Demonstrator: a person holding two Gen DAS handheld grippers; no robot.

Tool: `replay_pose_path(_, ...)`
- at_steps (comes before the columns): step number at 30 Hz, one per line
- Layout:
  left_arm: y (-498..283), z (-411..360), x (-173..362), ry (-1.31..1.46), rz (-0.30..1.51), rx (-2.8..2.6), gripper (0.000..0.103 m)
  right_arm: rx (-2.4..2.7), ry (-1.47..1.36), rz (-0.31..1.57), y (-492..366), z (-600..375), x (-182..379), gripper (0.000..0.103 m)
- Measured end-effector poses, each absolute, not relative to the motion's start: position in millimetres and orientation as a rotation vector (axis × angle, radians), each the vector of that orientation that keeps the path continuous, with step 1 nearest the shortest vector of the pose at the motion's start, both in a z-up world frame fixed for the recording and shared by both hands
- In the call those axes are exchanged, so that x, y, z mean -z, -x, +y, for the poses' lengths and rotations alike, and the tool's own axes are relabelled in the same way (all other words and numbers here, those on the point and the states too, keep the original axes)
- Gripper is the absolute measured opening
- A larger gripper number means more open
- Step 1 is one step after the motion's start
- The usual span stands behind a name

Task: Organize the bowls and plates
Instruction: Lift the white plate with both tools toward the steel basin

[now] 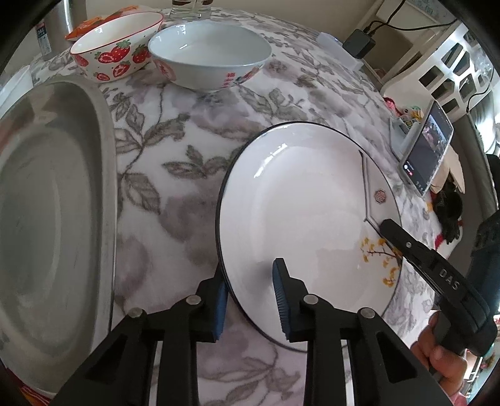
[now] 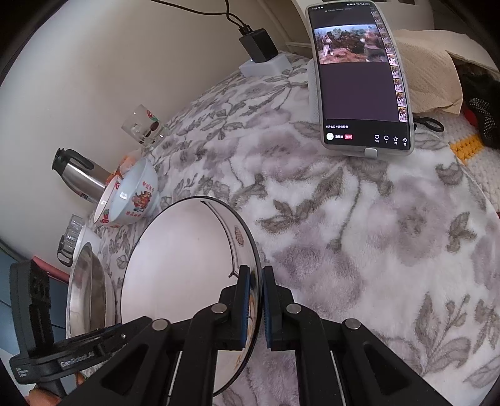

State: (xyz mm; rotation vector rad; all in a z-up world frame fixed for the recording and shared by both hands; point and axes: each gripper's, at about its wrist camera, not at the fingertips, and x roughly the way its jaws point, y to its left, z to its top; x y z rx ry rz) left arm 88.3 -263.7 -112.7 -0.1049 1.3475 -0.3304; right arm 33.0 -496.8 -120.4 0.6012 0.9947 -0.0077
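The grey basin [image 1: 53, 203] runs off the left frame edge. Upper left, the steel flask [image 1: 73, 15] is cropped — only its body shows. The phone [image 2: 362, 78] text stays unreadably small.

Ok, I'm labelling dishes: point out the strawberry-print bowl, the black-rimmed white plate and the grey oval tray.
strawberry-print bowl [image 1: 117, 56], left wrist view, outer wall.
black-rimmed white plate [image 1: 300, 200], left wrist view, centre.
grey oval tray [image 1: 106, 175], left wrist view, rim.

Propped phone [image 2: 364, 78], charger [image 2: 259, 45], kettle [image 2: 82, 175]

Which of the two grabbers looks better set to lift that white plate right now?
The right gripper: its jaws are clamped on the rim of the white plate. The left gripper only straddles the opposite rim, with a visible gap at its pads.
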Motion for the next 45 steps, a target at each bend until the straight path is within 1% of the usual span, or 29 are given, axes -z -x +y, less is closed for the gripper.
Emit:
replay_pose_path(7,-88,-264,110,0.078,1.313,0.337,0.028,0.025,-0.595,1.005,-33,-495,120,0.008)
replay_pose_path(11,-87,-264,104,0.074,1.286,0.346,0.025,0.034,-0.591,1.010,-30,-495,119,0.009)
replay_pose_path(16,-84,-266,94,0.062,1.242,0.373,0.025,0.052,-0.590,1.021,-26,-496,115,0.009)
replay_pose_path(31,-80,-257,76,0.115,1.199,0.421,0.025,0.098,-0.550,1.042,-13,-488,96,0.010)
replay_pose_path(39,-74,-244,55,0.149,1.163,0.439,0.025,0.108,-0.509,1.015,-11,-476,69,0.010)
replay_pose_path(45,-72,-224,29,0.179,1.111,0.450,0.025,0.095,-0.476,0.966,-11,-458,40,0.010)
